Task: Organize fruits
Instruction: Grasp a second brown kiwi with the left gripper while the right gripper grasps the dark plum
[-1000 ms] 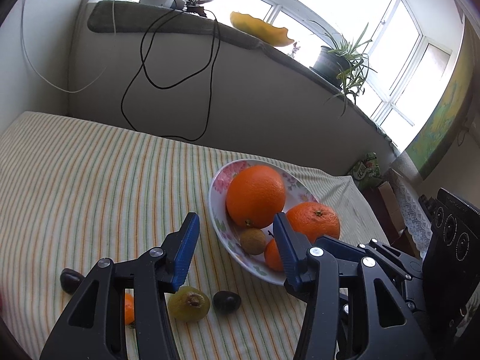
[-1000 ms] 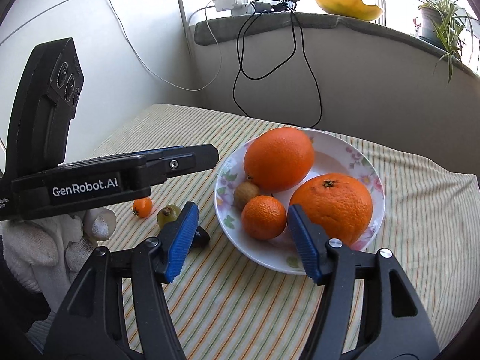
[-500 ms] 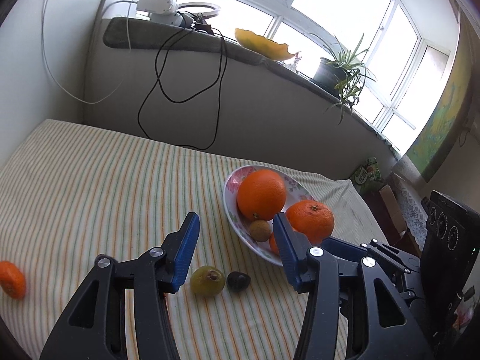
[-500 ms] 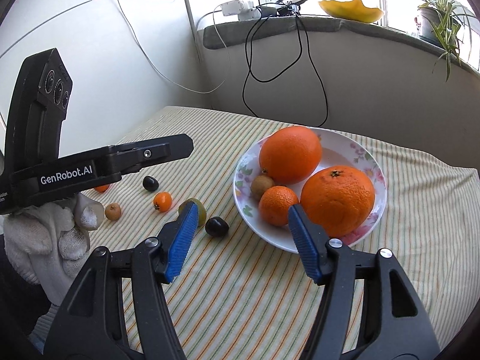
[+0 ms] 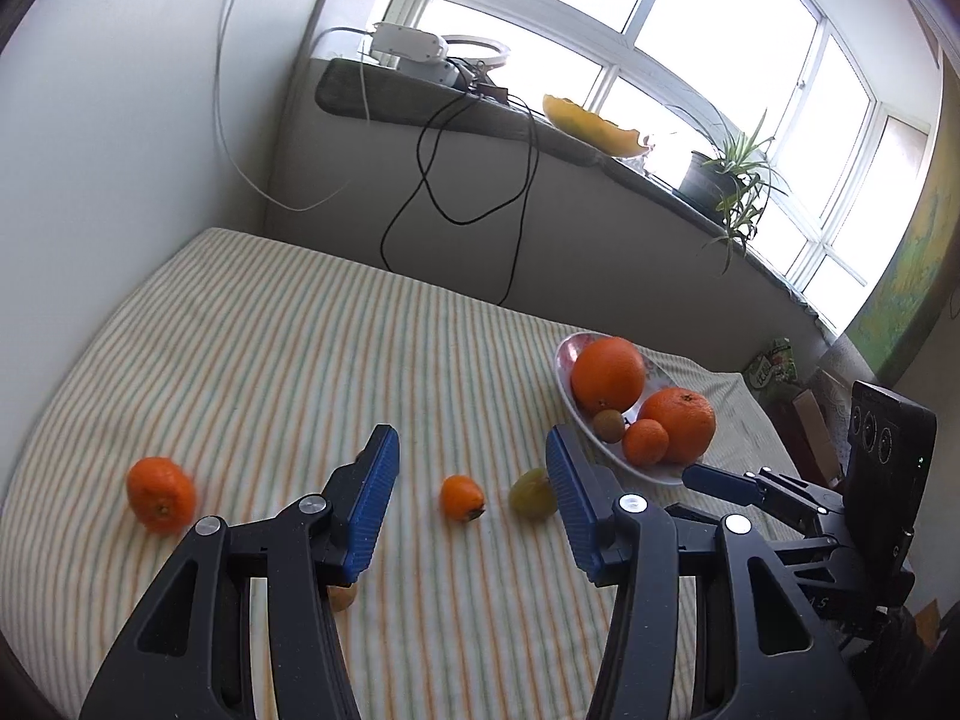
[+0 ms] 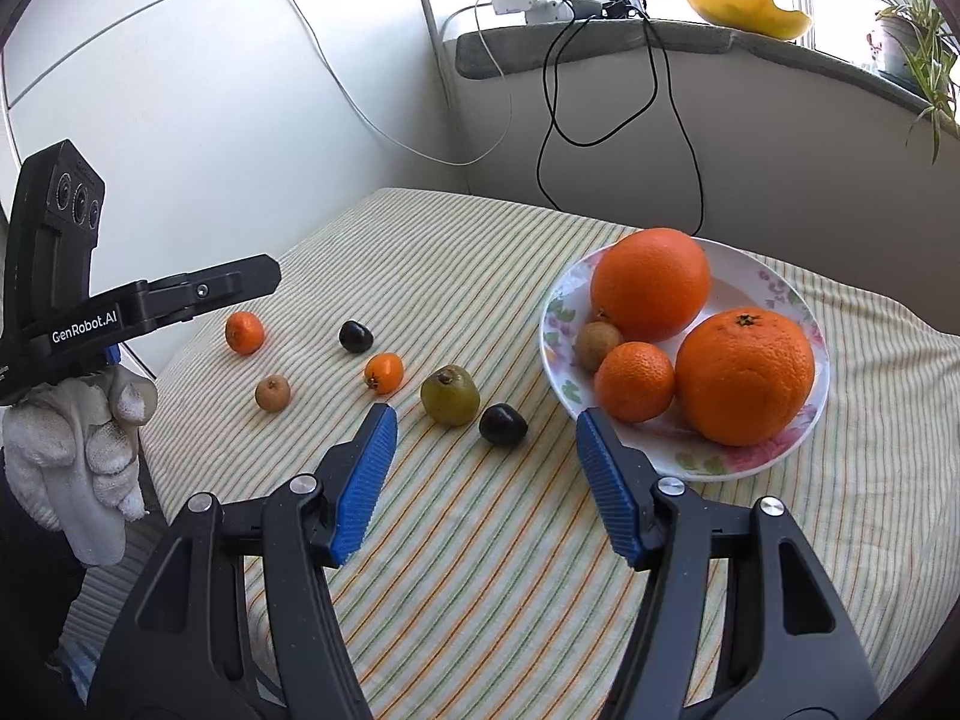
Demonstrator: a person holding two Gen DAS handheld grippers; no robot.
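A flowered plate (image 6: 774, 463) holds two big oranges (image 6: 651, 283), a mandarin (image 6: 634, 381) and a small brown fruit (image 6: 598, 345). Loose on the striped cloth lie a green fruit (image 6: 450, 394), two dark plums (image 6: 503, 425), a tiny orange fruit (image 6: 384, 372), a brown fruit (image 6: 273, 393) and a mandarin (image 6: 244, 332). My right gripper (image 6: 485, 420) hovers open and holds nothing, with the near plum beyond its tips. My left gripper (image 5: 471, 456) is open too, above the cloth, with the tiny orange fruit (image 5: 461, 497) beyond it and the plate (image 5: 564, 354) off to its right.
A gloved hand (image 6: 78, 450) holds the left gripper at the table's left edge. Walls close the far and left sides. Black and white cables (image 6: 678, 120) hang from the windowsill, which carries a yellow dish (image 6: 750, 12) and a potted plant (image 5: 729, 180).
The left gripper has swung left, away from the plate, which now sits far right in its view. The right gripper drew back a little, so more loose fruits show.
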